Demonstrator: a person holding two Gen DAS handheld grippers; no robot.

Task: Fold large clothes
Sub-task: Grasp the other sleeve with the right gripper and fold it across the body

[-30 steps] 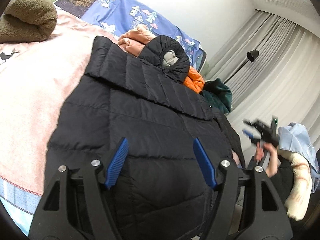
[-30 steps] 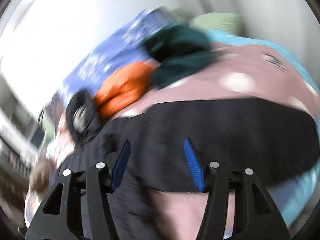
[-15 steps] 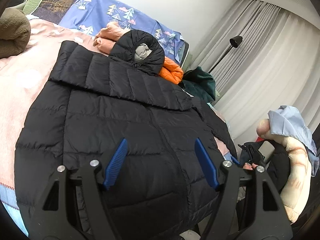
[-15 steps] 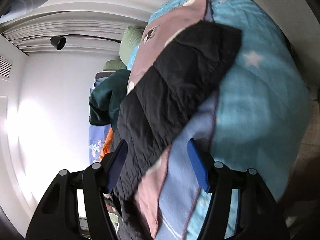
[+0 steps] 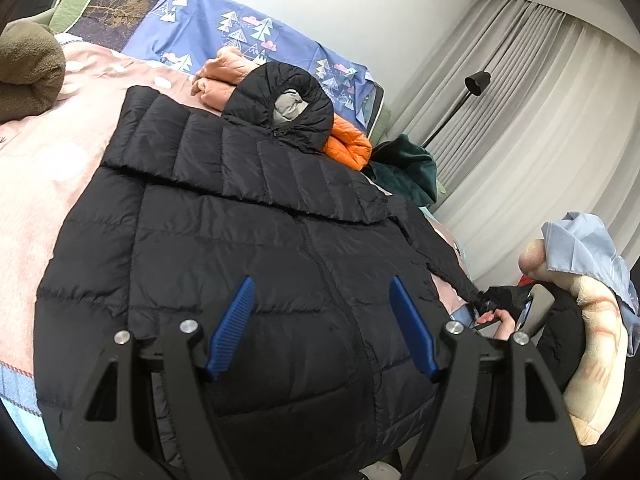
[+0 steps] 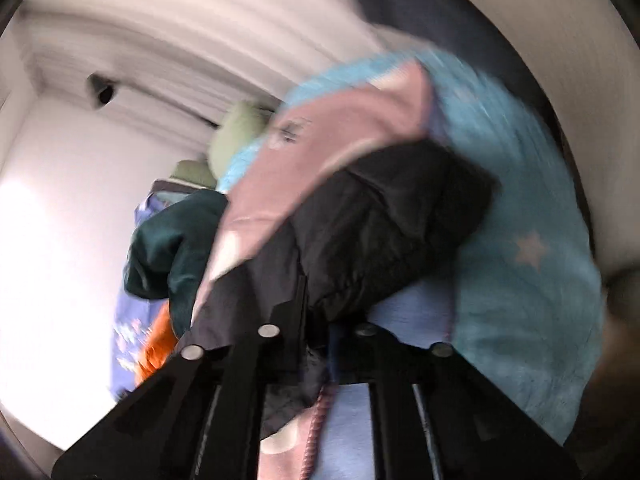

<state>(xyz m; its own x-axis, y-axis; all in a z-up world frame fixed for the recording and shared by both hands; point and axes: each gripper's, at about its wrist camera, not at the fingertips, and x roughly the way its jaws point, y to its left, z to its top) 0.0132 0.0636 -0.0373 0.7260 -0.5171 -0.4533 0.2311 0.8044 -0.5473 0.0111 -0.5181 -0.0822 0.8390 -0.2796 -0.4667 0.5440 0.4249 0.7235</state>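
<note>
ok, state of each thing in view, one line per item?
black puffer jacket: spread flat on the bed, front up, hood at far end
jacket sleeve: pinched at its end
left gripper: open, above jacket, holding nothing
right gripper: shut on sleeve

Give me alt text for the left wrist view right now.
A black hooded puffer jacket lies spread front-up on a pink bedspread, with the open left gripper hovering over its lower half. Orange and peach garments sit beyond the hood.
</note>
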